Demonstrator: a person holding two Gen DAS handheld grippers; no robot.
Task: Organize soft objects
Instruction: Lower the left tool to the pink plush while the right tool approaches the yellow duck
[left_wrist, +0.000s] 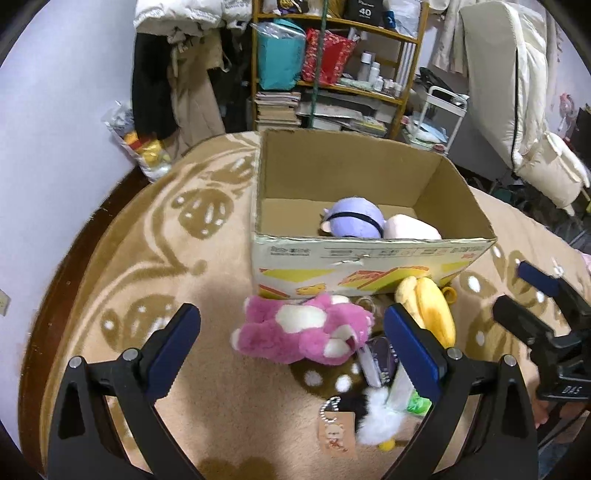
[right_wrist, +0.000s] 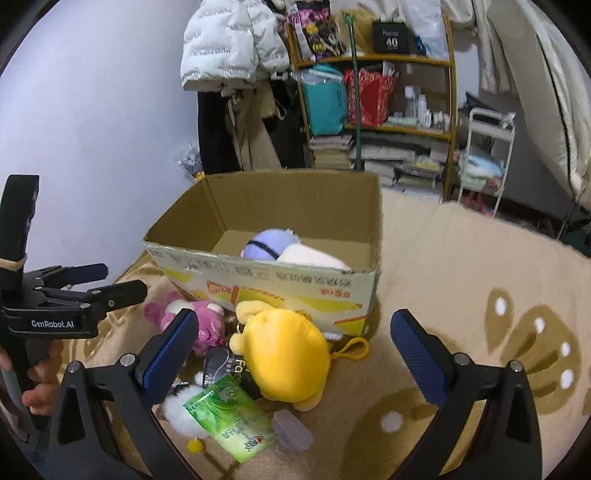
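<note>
An open cardboard box (left_wrist: 369, 254) stands on a beige patterned blanket; it also shows in the right wrist view (right_wrist: 280, 284). Inside lie a lilac round plush (left_wrist: 352, 218) and a pale pink plush (left_wrist: 410, 227). In front of the box lie a pink plush bear (left_wrist: 306, 328) and a yellow plush (right_wrist: 286, 356). My left gripper (left_wrist: 291, 328) is open, just short of the pink bear and holding nothing. My right gripper (right_wrist: 295, 339) is open above the yellow plush and holding nothing.
A green tissue pack (right_wrist: 231, 421), a white fluffy keychain (left_wrist: 373, 415), a tag on a ball chain (left_wrist: 336, 430) and a dark pouch (left_wrist: 380, 360) lie near the plushes. A cluttered wooden shelf (left_wrist: 332, 70) and hanging coats stand behind the box.
</note>
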